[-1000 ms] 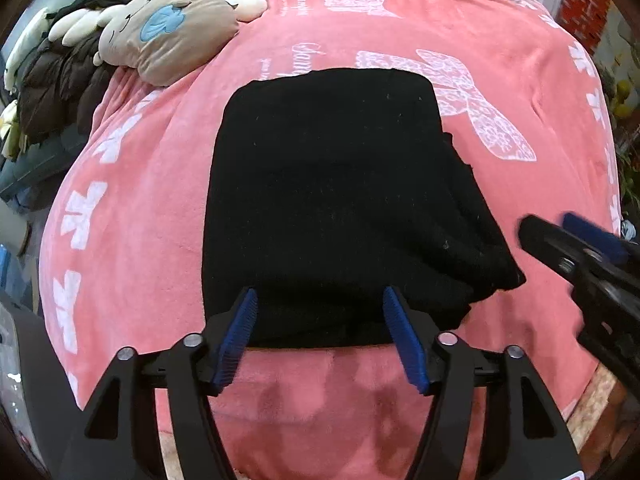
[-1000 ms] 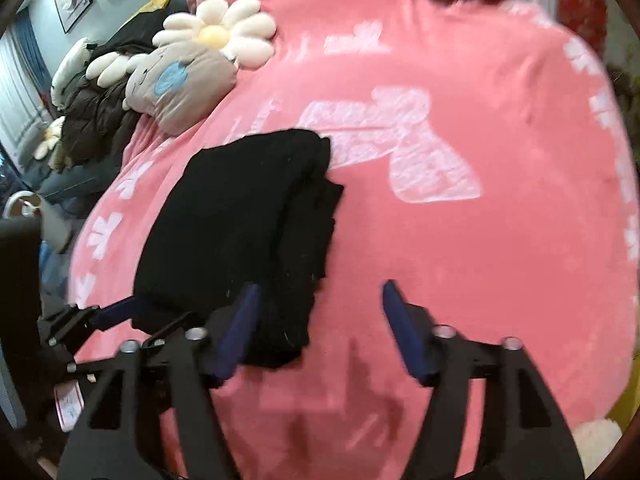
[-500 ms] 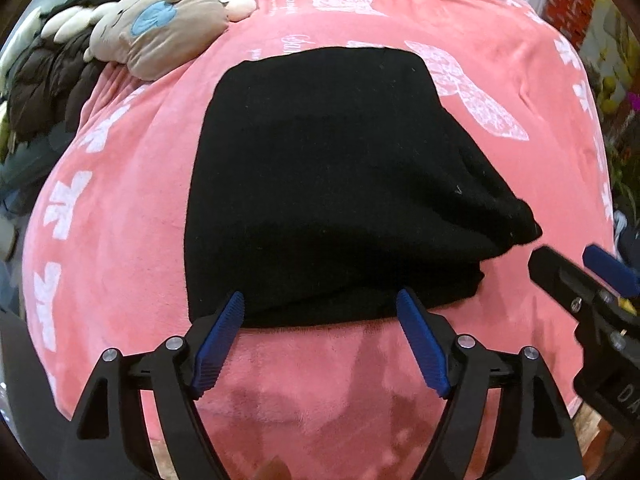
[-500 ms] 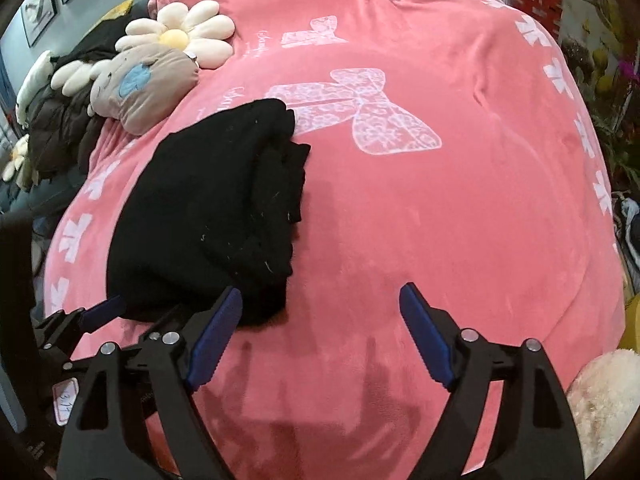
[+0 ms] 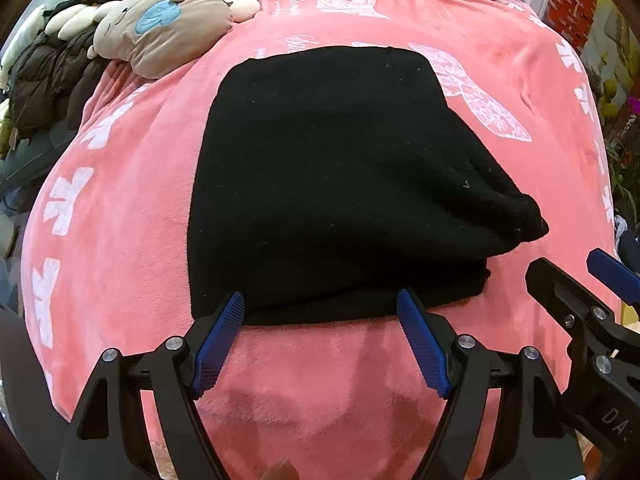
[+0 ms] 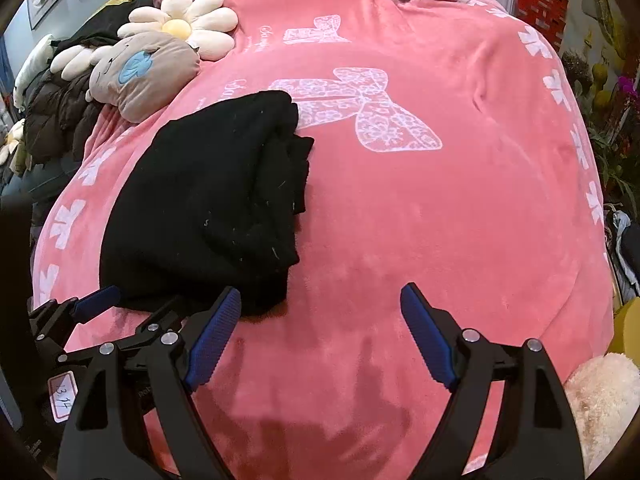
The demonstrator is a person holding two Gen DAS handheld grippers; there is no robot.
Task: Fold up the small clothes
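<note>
A folded black garment (image 5: 332,184) lies flat on the pink blanket (image 5: 120,208). The left gripper (image 5: 322,312) hangs at its near edge and the right gripper (image 6: 320,308) beside its right corner, both with jaws just spread wide and nothing pinched between them.

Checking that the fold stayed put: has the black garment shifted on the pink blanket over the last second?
Cannot tell: the black garment appears to lie by the same white bow print on the pink blanket; both cameras moved.
</note>
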